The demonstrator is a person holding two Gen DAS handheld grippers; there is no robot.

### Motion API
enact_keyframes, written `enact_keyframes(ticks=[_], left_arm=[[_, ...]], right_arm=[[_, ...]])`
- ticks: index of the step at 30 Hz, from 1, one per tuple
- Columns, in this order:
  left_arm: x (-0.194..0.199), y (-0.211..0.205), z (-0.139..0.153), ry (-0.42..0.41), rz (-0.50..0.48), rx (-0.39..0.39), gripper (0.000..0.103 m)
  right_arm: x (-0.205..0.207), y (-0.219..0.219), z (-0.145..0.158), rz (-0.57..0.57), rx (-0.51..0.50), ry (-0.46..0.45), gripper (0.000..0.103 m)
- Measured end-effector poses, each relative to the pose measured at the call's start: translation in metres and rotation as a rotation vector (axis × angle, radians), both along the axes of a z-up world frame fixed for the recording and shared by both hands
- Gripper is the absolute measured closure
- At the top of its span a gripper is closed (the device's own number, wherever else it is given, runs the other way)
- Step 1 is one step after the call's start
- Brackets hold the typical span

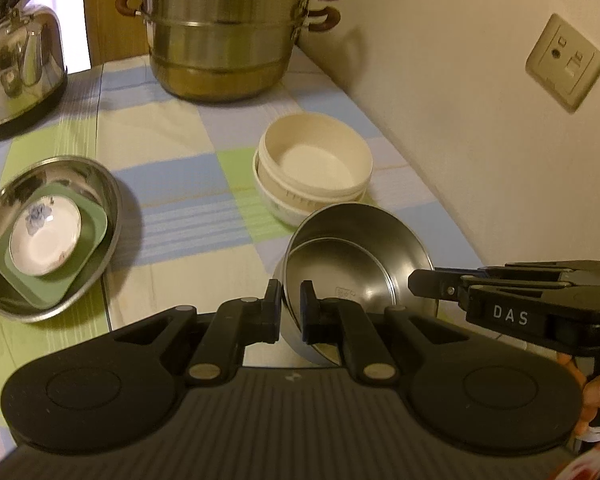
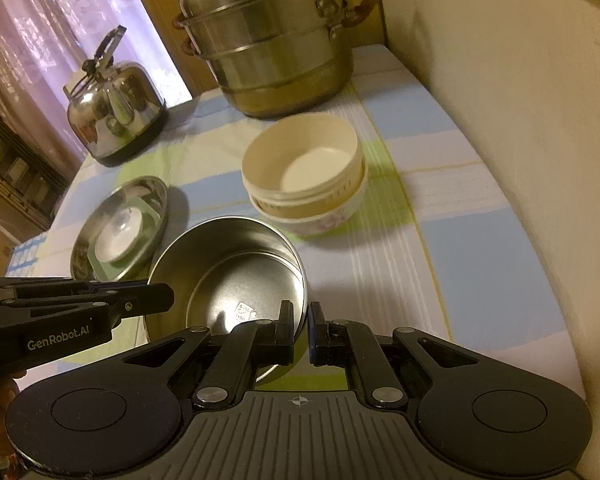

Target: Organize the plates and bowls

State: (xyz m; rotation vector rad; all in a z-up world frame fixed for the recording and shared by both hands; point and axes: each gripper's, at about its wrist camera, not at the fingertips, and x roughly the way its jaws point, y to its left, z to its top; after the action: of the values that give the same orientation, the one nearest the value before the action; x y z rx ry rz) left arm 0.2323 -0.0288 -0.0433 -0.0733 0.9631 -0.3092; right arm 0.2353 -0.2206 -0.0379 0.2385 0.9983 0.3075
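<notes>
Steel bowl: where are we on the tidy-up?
Done: small floral dish and green plate sit nested in the steel plate; two cream bowls are stacked. In hand: both grippers, left and right, pinch the steel bowl by its rim. Left: probably nest it on the cream stack.

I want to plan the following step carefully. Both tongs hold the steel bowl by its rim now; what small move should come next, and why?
Probably carry the steel bowl forward toward the stacked white bowls and lower it into the top one. The left tongs and right tongs each pinch its rim, the bowl is tilted above the tablecloth, and the top white bowl looks empty.
</notes>
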Motion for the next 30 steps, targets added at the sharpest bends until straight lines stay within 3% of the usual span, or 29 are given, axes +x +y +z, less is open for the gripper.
enact_keyframes(ticks=[14, 30], left_arm=[[0.045, -0.011, 0.040, -0.110, -0.008, -0.011, 0.095], [0.106, -0.022, 0.034, -0.114, 0.010, -0.015, 0.095]], right_arm=[[0.048, -0.011, 0.038, -0.033, 0.018, -0.073, 0.096], [0.115, -0.017, 0.046, -0.046, -0.009, -0.074, 0.096]])
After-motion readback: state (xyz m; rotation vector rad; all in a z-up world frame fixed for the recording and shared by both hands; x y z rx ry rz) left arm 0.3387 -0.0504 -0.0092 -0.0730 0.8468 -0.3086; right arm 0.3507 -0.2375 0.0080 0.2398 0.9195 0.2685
